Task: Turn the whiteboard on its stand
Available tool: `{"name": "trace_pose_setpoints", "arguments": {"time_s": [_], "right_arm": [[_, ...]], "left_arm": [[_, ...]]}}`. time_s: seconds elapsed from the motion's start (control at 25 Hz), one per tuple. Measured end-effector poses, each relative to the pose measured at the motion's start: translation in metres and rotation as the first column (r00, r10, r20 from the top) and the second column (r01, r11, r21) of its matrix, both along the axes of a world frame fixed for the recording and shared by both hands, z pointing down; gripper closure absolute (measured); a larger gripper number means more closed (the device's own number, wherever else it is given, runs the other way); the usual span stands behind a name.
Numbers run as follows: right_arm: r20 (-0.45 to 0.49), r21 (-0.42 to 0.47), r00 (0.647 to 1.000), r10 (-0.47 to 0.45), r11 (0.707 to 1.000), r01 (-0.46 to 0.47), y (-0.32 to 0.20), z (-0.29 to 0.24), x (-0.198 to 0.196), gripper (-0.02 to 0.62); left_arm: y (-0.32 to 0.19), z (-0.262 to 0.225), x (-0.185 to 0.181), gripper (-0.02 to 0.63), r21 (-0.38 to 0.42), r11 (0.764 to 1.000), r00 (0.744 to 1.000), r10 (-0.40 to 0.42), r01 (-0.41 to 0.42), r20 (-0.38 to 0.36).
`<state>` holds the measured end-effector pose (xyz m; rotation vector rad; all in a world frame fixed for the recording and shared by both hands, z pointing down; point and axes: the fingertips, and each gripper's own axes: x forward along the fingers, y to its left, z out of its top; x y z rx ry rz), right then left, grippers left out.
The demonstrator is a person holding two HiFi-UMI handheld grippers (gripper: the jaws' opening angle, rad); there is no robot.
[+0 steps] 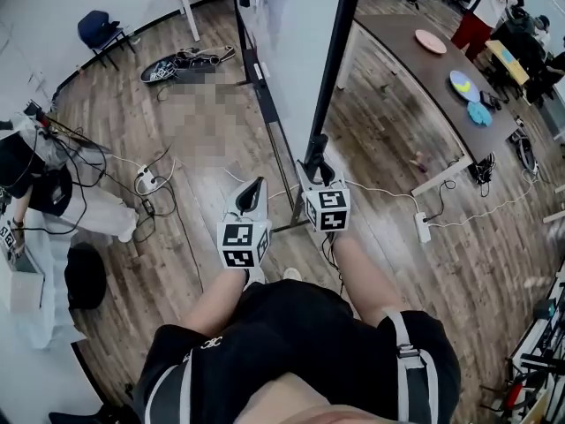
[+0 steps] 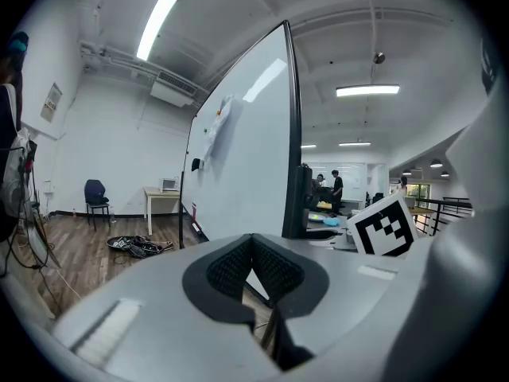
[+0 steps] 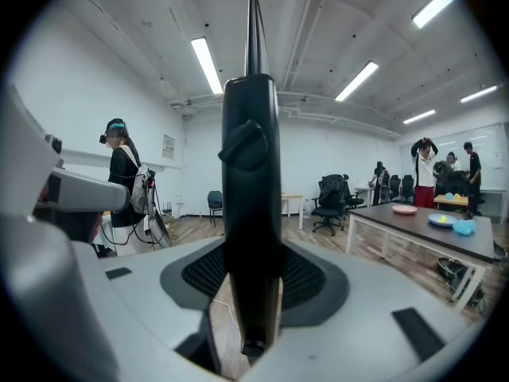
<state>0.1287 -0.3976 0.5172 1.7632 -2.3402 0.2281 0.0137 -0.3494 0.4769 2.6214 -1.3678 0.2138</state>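
Observation:
The whiteboard (image 1: 296, 25) stands on its stand in front of me, its white face toward the left in the head view. Its black side frame (image 1: 338, 60) rises as a dark post. My right gripper (image 1: 316, 162) is shut on the lower part of that frame; in the right gripper view the black frame (image 3: 250, 173) runs upright between the two ribbed pads of the right gripper (image 3: 250, 273). My left gripper (image 1: 256, 185) hangs beside it, left of the frame, shut on nothing. In the left gripper view the left gripper (image 2: 253, 265) points at the whiteboard (image 2: 246, 157).
The stand's foot rail (image 1: 275, 140) runs along the wood floor. A long brown table (image 1: 415, 69) with plates stands to the right, people beyond it. A person (image 1: 35, 179), cables and a power strip (image 1: 146, 181) are at the left; a blue chair (image 1: 97, 29) is behind.

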Motion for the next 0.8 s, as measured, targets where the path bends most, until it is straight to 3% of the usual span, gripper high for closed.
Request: {"name": "trace_pose_setpoints", "arguments": {"time_s": [0.52, 0.8], "right_arm": [[-0.001, 0.002, 1.000, -0.020, 1.000, 0.020, 0.030, -0.001, 0.015, 0.400], [0.000, 0.014, 1.000, -0.019, 1.000, 0.019, 0.049, 0.001, 0.024, 0.400]], "left_arm": [[0.014, 0.001, 0.017, 0.595, -0.001, 0.999, 0.999, -0.043, 0.043, 0.014], [0.030, 0.006, 0.029, 0.595, -0.009, 1.000, 1.000, -0.011, 0.012, 0.020]]}}
